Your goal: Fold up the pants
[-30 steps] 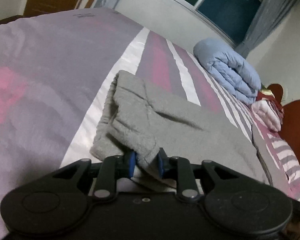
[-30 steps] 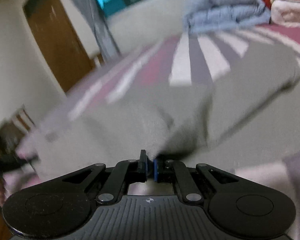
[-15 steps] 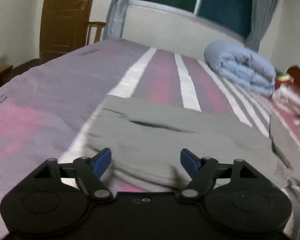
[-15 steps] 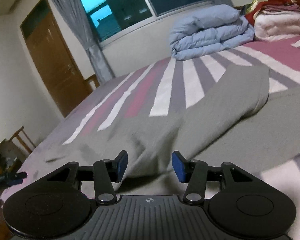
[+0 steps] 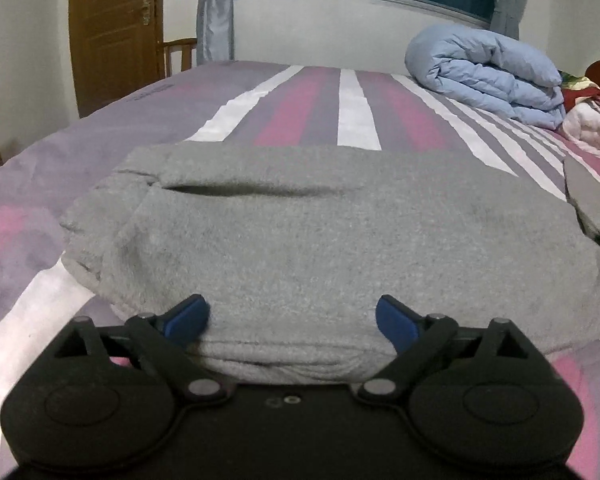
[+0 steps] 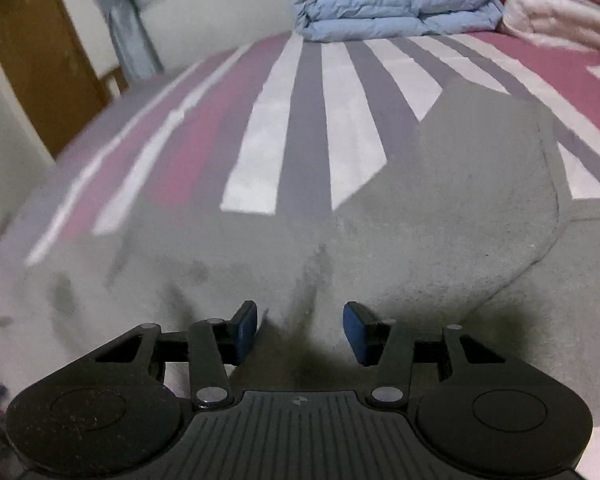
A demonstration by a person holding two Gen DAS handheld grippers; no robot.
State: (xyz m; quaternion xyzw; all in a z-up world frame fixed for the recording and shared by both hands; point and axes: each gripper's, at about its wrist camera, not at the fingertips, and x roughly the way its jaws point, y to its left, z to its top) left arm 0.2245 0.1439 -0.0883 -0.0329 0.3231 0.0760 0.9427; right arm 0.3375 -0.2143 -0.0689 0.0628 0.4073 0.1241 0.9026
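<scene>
Grey fleece pants (image 5: 320, 240), folded into a thick bundle, are laid on the striped bedsheet (image 5: 356, 112). The left gripper (image 5: 292, 320) is spread wide, still opening; the right gripper (image 6: 300, 328), apparently empty, is closing above blurred fabric.

Dim, warm indoor light falls from overhead, my right gripper (image 6: 300, 328) casting a dark shadow on the grey fleece pants (image 6: 420, 240), that view smeared at its left edge, both fisheye pictures bowed with black corners.
</scene>
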